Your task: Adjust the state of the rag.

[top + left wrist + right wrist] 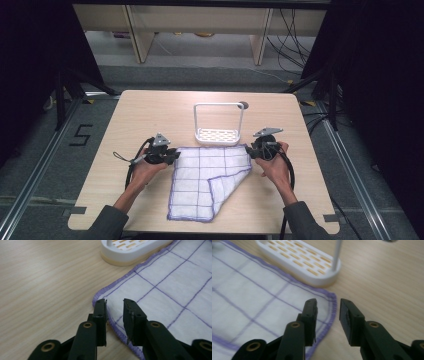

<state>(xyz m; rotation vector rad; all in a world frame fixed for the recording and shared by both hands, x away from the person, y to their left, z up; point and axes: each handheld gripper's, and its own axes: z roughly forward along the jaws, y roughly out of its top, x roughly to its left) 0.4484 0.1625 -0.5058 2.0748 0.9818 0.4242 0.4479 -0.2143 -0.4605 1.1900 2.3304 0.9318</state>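
White cloth (207, 182) with a purple grid and purple hem lies flat on the pale wood desk (150, 115), seen from the high view; its near right corner is folded back over itself. Just behind the cloth's far edge stands a white slotted rack (218, 134) with a wire handle hoop. The left claw (171, 156) sits at the cloth's far left corner, the right claw (250, 150) at its far right corner, each held in a hand coming from the near edge.

From the left gripper view, the left claw (115, 301) stands partly open above the hemmed corner of the cloth (160, 290). The corner lies on the desk (45, 282) beneath the gap; the pads do not press on it. The rack's base (130, 252) rests just beyond, touching the hem.

From the right gripper view, the right claw (328, 301) is likewise partly open over the cloth's (249, 297) corner hem, gripping nothing. The rack (299, 261) stands just past that corner on the desk (382, 277).
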